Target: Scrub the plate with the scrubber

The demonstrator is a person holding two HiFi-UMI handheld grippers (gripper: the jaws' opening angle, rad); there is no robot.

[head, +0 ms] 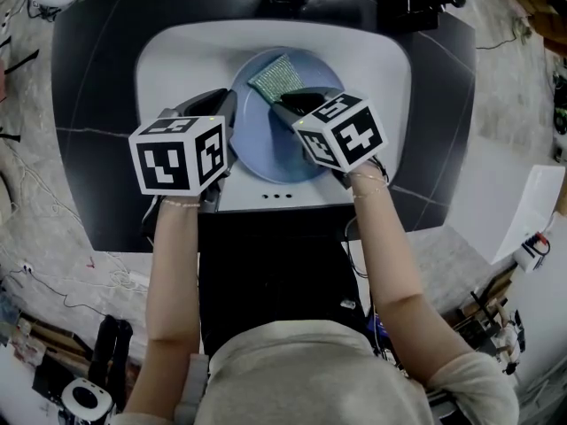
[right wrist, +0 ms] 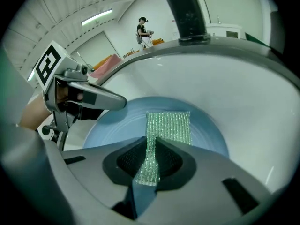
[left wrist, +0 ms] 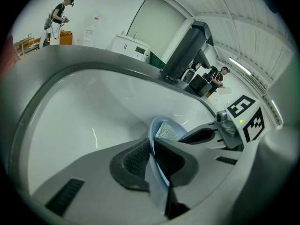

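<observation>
Pale blue plate (head: 275, 153) in the white sink (head: 177, 51), left rim clamped in the jaws of the left gripper (left wrist: 151, 156). Green mesh scrubber (head: 273, 78) on its far part, near end pinched in the jaws of the right gripper (right wrist: 151, 161). Probably best done with a firm left hold, mesh pressed flat, overlapping strokes out to the rim.
</observation>
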